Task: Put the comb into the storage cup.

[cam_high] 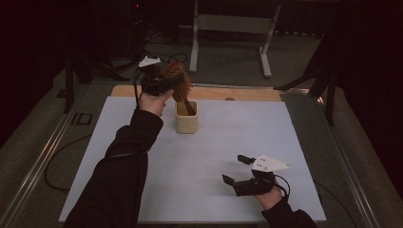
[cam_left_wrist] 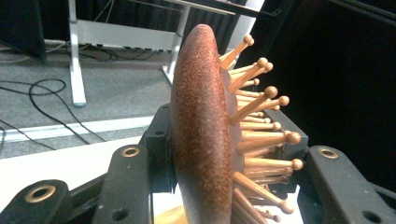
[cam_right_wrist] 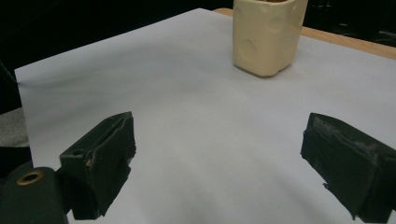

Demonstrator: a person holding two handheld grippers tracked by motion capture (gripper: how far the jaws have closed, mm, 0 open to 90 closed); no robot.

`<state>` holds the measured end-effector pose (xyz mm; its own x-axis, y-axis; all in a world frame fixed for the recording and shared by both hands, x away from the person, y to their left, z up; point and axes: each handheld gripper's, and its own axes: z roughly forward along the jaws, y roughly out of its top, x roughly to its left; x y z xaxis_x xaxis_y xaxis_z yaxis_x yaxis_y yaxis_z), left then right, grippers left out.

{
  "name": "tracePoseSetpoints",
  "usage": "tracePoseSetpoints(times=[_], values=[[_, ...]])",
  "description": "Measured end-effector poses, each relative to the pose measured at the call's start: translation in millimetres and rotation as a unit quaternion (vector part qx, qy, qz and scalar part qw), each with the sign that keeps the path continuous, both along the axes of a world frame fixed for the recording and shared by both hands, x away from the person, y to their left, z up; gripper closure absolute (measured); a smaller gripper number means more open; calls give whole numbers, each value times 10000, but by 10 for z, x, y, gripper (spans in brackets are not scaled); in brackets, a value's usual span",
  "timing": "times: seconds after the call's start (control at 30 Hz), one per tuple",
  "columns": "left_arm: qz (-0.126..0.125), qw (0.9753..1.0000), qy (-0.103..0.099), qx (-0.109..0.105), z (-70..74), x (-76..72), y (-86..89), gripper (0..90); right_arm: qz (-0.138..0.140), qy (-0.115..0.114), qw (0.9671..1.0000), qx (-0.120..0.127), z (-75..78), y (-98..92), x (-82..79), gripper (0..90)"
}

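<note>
- The table (cam_high: 223, 92) has a pale wooden top, bare along its far edge, with a white sheet (cam_high: 228, 142) over most of it.
- Grey carpet floor (cam_high: 228, 59) lies beyond, crossed by black cables (cam_left_wrist: 42, 88).
- A white metal frame (cam_high: 233, 23) stands behind the table, perhaps a desk's legs.
- Dark curtains or walls close the room.
- Light is dim.

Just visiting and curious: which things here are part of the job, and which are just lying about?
In use:
- wooden hairbrush, clamped in left gripper
- cream holder under it

Lying about:
- right gripper, jaws open
- white metal frame
- floor cables
</note>
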<state>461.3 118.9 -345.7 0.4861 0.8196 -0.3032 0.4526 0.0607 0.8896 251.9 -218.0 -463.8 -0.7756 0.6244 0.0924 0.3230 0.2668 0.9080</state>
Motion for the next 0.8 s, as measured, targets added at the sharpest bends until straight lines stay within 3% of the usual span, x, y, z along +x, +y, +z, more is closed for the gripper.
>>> tracePoseSetpoints(times=[0.47, 0.8], values=[[-24, 9999, 111, 38, -229, 80, 5, 543, 7, -15, 10000, -25, -12, -1, 6, 93], [-64, 9996, 263, -93, -366, 111, 36, 542, 9, 1, 10000, 3, -7, -9, 7, 93]])
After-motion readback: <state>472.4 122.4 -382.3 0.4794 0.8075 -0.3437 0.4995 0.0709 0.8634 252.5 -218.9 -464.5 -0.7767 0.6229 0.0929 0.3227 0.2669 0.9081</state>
